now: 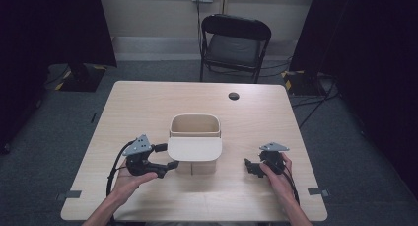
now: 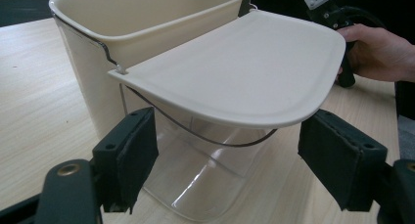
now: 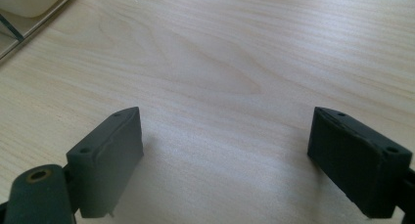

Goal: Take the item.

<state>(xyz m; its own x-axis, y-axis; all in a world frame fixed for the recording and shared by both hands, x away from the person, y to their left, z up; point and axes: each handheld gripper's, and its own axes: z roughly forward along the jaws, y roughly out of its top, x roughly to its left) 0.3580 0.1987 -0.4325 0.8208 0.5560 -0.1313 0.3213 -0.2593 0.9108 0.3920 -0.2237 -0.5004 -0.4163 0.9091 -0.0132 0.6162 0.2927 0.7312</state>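
A cream bin (image 1: 194,123) stands at the table's middle, its flat cream lid (image 1: 194,149) swung out level toward the near side. In the left gripper view the lid (image 2: 240,62) hangs over a clear lower part (image 2: 195,185) of the bin (image 2: 147,18), with a thin wire bail beneath it. My left gripper (image 1: 167,157) is open at the lid's left edge; its jaws (image 2: 227,160) sit wide apart just under the lid, touching nothing. My right gripper (image 1: 252,168) rests open to the right of the bin, with bare table (image 3: 220,48) between its jaws (image 3: 225,155).
A black folding chair (image 1: 234,43) stands beyond the table's far edge. A round cable hole (image 1: 233,95) lies in the tabletop behind the bin. Grey tape marks (image 1: 73,194) sit at the near corners. Dark curtains flank both sides.
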